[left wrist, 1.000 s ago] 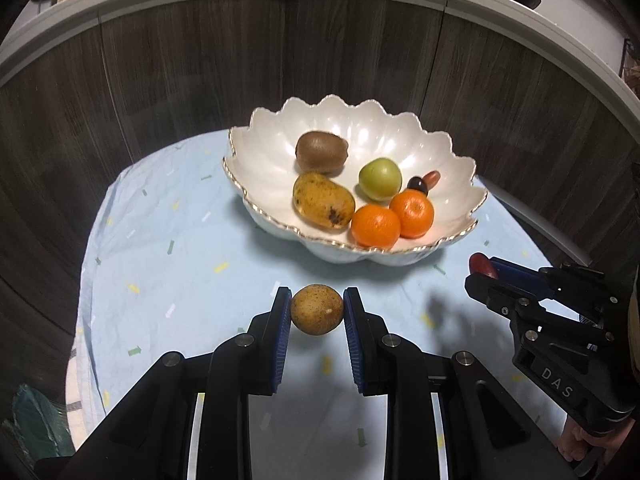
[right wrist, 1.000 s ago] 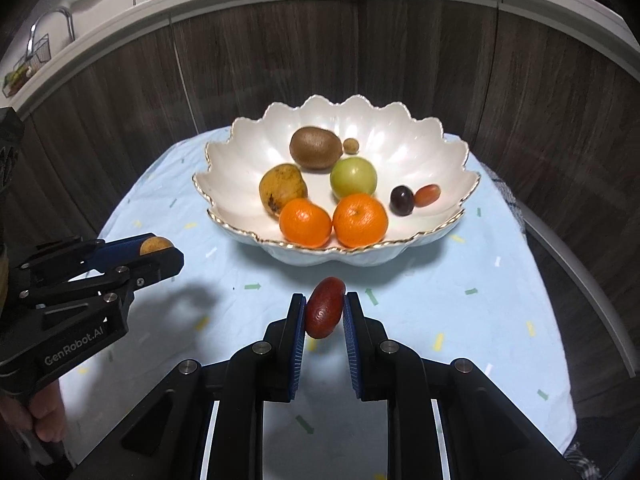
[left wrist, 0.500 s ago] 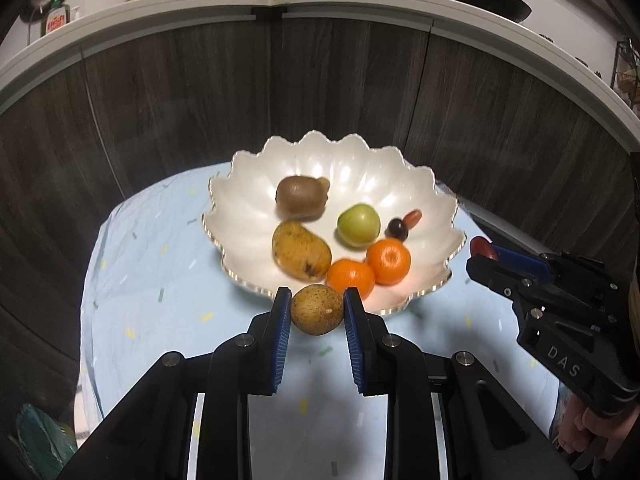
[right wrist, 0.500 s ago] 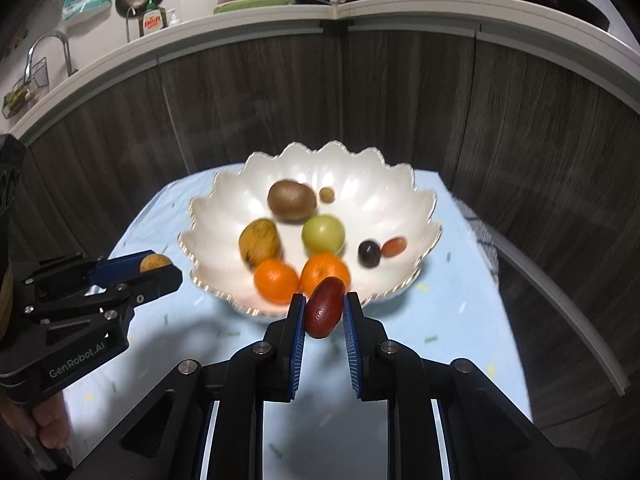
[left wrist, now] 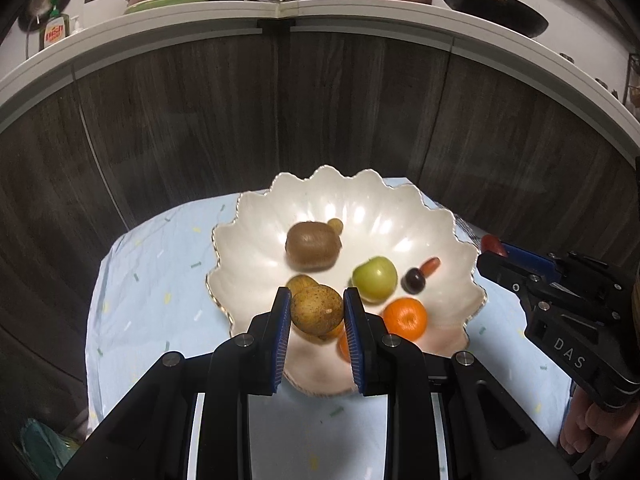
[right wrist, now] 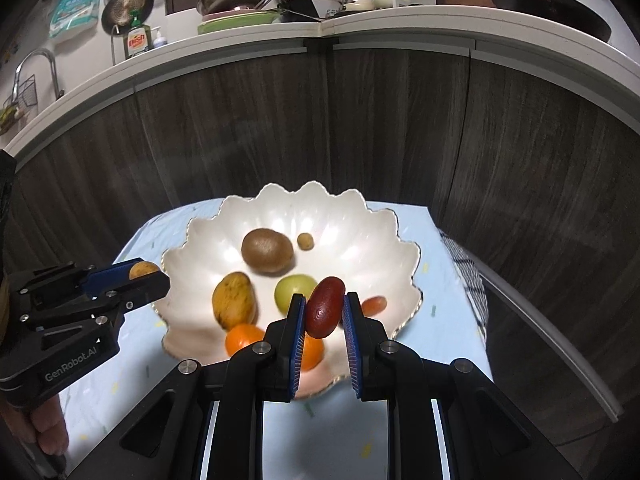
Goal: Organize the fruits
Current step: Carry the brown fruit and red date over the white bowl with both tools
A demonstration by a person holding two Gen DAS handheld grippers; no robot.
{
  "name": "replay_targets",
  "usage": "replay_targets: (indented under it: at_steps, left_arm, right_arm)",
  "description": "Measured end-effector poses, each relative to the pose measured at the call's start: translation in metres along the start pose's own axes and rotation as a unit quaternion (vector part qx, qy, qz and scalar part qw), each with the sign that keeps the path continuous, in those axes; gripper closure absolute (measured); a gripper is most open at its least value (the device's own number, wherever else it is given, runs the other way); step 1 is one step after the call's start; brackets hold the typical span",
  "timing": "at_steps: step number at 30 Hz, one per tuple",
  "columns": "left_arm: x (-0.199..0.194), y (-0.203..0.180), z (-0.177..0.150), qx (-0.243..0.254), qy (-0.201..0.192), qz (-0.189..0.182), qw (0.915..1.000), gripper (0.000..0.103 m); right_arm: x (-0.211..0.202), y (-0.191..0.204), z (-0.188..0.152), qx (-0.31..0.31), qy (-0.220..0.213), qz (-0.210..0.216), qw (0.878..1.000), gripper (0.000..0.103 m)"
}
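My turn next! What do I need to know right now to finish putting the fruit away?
Left gripper: shut on a round brown fruit, held over the near edge of the white bowl.
Right gripper: shut on a dark red fruit, also over the bowl's near edge.
Done: kiwi, green fruit, oranges and others already lie in the bowl.
Left: lower both held fruits into bare spots and let go.

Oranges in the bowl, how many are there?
2: both at the bowl's near rim, one orange left, the other orange partly hidden behind the right hand-held gripper.
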State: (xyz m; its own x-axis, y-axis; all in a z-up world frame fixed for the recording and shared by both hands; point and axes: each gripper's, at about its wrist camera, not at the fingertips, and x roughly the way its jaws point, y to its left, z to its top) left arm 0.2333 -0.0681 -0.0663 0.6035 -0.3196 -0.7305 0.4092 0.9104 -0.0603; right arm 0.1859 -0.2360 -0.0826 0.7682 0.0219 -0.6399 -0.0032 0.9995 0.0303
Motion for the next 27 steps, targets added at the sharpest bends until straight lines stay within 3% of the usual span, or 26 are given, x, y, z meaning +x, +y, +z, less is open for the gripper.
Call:
replay_targets:
  at_steps: [13,27]
  left_arm:
    - [0.034,0.018,0.022,-0.011,0.005,0.017,0.9998,0.077]
    - [0.074,0.037,0.026,-0.027,0.028,0.026,0.9989,0.076]
  right_arm:
    - [0.038,-0.009,0.024,0.011,0.005,-0.013,1.0,0.083]
    - [0.083,-0.019,0.034,0.022,0.035,-0.026,0.999,0.083]
